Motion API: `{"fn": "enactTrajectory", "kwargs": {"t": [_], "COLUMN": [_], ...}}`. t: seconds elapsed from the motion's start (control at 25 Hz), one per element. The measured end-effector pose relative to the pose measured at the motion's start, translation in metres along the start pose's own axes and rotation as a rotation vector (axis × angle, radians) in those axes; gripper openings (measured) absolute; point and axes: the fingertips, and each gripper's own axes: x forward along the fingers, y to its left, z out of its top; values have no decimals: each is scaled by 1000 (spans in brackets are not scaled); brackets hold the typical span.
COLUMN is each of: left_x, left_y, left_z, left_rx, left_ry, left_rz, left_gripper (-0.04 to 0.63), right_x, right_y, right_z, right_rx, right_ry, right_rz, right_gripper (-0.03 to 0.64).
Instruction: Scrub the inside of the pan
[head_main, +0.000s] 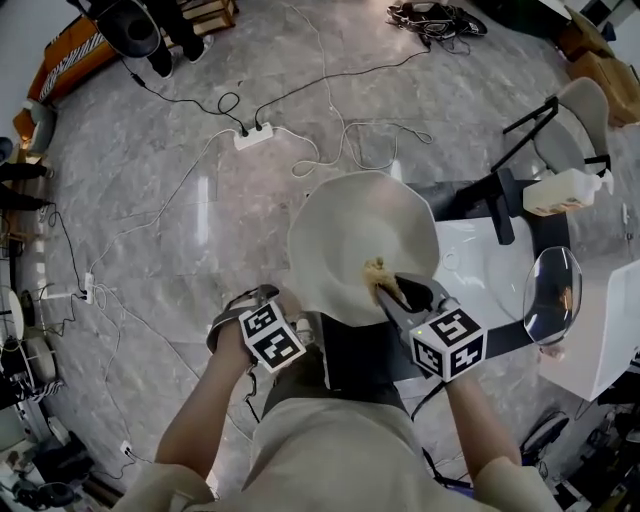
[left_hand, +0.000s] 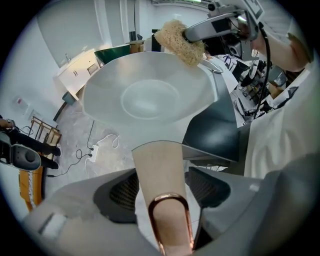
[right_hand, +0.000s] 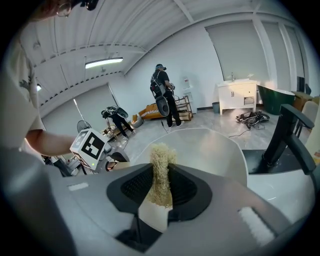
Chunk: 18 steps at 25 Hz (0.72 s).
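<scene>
A wide white pan (head_main: 355, 240) is held up off the sink, tilted, its inside facing me. My left gripper (head_main: 285, 315) is shut on the pan's tan handle (left_hand: 159, 172), which runs between its jaws and ends in a copper loop (left_hand: 170, 220). The pan's bowl (left_hand: 147, 100) fills the left gripper view. My right gripper (head_main: 385, 290) is shut on a straw-coloured fibre scrubber (head_main: 375, 270), which rests against the pan's near right rim. The scrubber (right_hand: 160, 170) stands up between the right jaws; it also shows at the rim (left_hand: 180, 42) in the left gripper view.
A white sink basin (head_main: 480, 270) with a black faucet (head_main: 500, 205) lies under and right of the pan. A soap bottle (head_main: 560, 190) and a glass lid (head_main: 552, 295) sit at the right. Cables and a power strip (head_main: 252, 135) cross the marble floor. People stand far off (right_hand: 165, 95).
</scene>
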Motion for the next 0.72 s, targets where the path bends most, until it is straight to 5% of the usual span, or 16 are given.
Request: {"fn": "enactTrajectory", "kwargs": {"t": [0.24, 0.48, 0.72], "left_x": [4, 5, 6], "left_y": [1, 1, 1], "left_z": [-2, 0, -1], "left_rx": [8, -20, -24], "left_ry": [23, 11, 20], "left_rz": [-33, -39, -37], "left_gripper": [186, 166, 163], "right_x": [2, 11, 31], "right_y": [-7, -13, -13], "right_z": [-3, -12, -39], "right_rx": [14, -44, -284], "right_ry": [13, 84, 353], "right_rz": [0, 20, 87], "right_gripper": [97, 97, 97]}}
